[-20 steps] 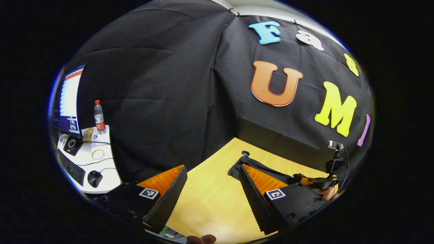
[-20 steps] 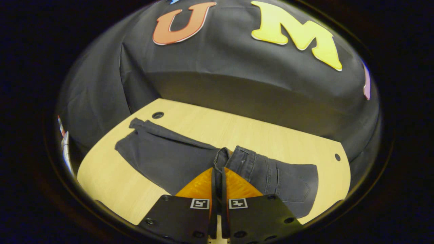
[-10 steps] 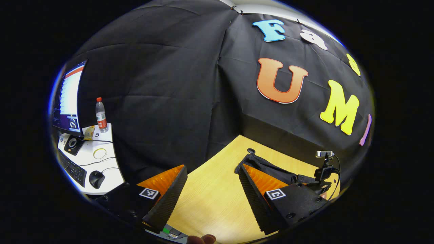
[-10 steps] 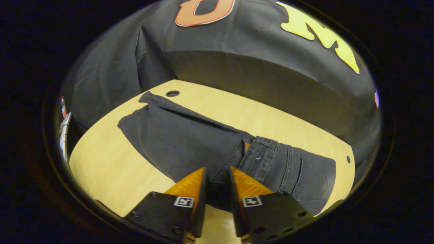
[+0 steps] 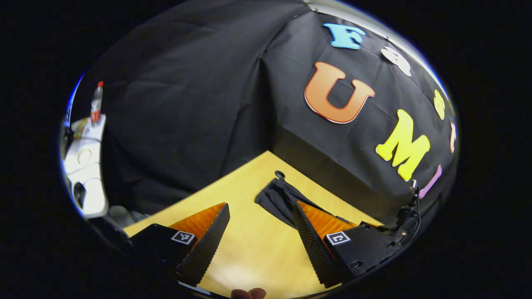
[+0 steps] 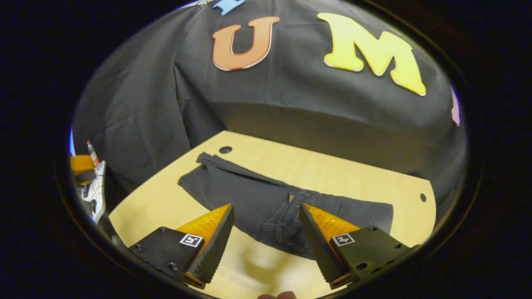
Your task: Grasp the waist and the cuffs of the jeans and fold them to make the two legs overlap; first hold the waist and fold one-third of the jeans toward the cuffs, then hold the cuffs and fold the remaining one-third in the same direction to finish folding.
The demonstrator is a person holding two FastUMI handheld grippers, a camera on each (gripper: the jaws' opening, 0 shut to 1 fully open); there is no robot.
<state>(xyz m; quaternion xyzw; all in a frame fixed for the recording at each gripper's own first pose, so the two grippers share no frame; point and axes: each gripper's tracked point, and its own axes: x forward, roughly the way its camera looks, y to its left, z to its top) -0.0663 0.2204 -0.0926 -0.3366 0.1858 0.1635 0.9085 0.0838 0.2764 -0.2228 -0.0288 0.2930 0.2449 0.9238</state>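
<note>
Dark grey jeans [image 6: 245, 193] lie flat along the wooden table [image 6: 341, 174]. Their waist end [image 6: 286, 216] is folded over onto the legs, and the cuffs [image 6: 205, 160] point to the far left corner. My right gripper [image 6: 266, 206] hovers open just in front of the folded waist, and nothing is between its fingers. In the left gripper view the cuff end of the jeans [image 5: 276, 198] lies on the table [image 5: 249, 249], just beyond my right-hand finger [image 5: 309, 232]. My left gripper [image 5: 261, 204] is open over bare wood and holds nothing.
A cable hole [image 6: 225, 149] sits by the cuffs and another hole [image 6: 422, 197] lies near the table's right edge. A white side desk [image 5: 85, 166] carrying a bottle [image 5: 96, 101] stands off to the left. Black cloth walls close in the table's back.
My right gripper opened and let go of the waistband, then drew back; the waist now rests folded on the legs. The left gripper turned, and the side desk slid to that view's edge.
</note>
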